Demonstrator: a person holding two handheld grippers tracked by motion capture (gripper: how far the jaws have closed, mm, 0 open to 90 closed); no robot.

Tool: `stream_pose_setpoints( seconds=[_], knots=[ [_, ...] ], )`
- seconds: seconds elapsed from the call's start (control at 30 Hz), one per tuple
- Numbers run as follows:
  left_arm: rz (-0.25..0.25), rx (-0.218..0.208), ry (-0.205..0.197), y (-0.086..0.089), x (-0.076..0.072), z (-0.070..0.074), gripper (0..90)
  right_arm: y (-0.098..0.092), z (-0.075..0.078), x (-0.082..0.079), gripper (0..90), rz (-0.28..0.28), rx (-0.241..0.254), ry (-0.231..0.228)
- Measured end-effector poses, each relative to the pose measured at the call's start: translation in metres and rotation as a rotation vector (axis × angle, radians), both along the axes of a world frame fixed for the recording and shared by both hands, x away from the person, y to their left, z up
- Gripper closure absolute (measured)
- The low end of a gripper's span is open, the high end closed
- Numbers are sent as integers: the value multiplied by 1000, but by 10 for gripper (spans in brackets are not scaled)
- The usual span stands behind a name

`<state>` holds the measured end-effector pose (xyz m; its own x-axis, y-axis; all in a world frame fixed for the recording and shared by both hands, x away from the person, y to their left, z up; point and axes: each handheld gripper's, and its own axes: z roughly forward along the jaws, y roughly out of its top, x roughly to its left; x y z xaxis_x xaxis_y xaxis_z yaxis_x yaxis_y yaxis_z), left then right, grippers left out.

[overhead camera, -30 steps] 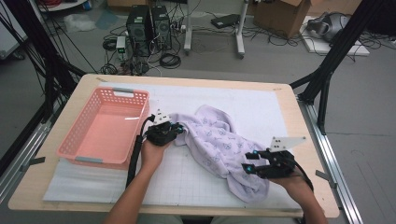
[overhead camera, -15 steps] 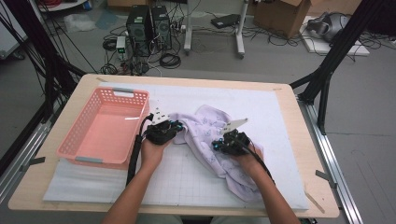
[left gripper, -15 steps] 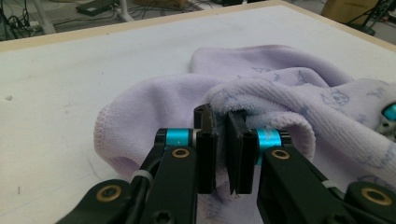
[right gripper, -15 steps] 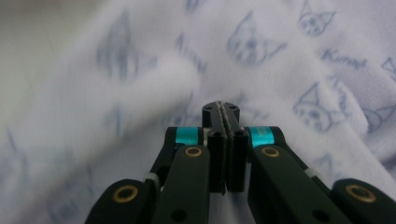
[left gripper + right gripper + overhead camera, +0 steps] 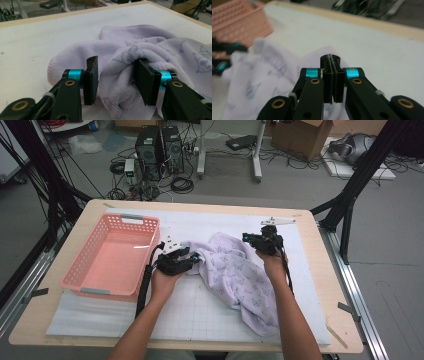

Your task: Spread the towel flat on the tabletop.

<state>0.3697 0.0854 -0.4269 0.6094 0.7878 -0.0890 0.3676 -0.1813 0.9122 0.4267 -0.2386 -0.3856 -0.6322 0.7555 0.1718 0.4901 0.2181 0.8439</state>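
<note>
Lilac terry, printed with butterflies — the towel [image 5: 235,280] lies crumpled mid-table on the white mat [image 5: 200,310], just right of the pink basket [image 5: 112,255]. At its left edge the left gripper [image 5: 116,80] has just been opening, a fold still between its jaws. The right gripper [image 5: 332,80] — at the towel's far right corner — is pinched shut on a thin hem.

No legible text (butterfly print aside)

right gripper [image 5: 333,75] jaws pinched together on a thin edge of the lilac towel [image 5: 262,75], pink basket [image 5: 239,21] blurred at upper left on the white mat [image 5: 362,42]
</note>
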Motion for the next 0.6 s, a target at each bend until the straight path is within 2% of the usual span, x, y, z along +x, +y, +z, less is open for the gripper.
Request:
stream_pose_setpoints(
  seconds=[0.03,0.1,0.13,0.2,0.27,0.33,0.37,0.4,0.47,0.5,0.53,0.57,0.6],
  knots=[
    [-4,5,-1,0,0,0,556,6,-1,-3,751,35,-36,2],
    [-11,10,7,1,1,-1,556,15,-3,-8,617,127,-32,28],
    [-14,7,13,1,1,-1,556,21,-3,-12,580,174,-53,30],
    [-20,11,12,1,0,-1,556,30,-4,-23,527,262,-96,34],
    [-23,11,14,1,0,-1,556,38,-6,-34,494,332,-183,31],
    [-24,13,14,0,0,-1,556,42,-11,-44,474,404,-215,46],
    [-26,12,16,-1,0,-1,558,45,-14,-48,474,414,-244,46],
    [-27,18,16,-1,0,-2,558,47,-17,-50,474,414,-293,42],
    [-25,10,21,-2,0,-2,559,51,-28,-51,505,416,-376,61],
    [-26,12,21,-2,-1,-2,558,53,-33,-51,577,416,-408,74],
    [-29,14,23,-3,-1,-2,559,53,-35,-50,675,421,-434,65],
    [-27,17,21,-2,-1,-1,559,52,-34,-49,793,430,-414,63],
    [-26,16,19,-2,-1,-1,558,51,-32,-47,814,423,-402,53]
  ],
)
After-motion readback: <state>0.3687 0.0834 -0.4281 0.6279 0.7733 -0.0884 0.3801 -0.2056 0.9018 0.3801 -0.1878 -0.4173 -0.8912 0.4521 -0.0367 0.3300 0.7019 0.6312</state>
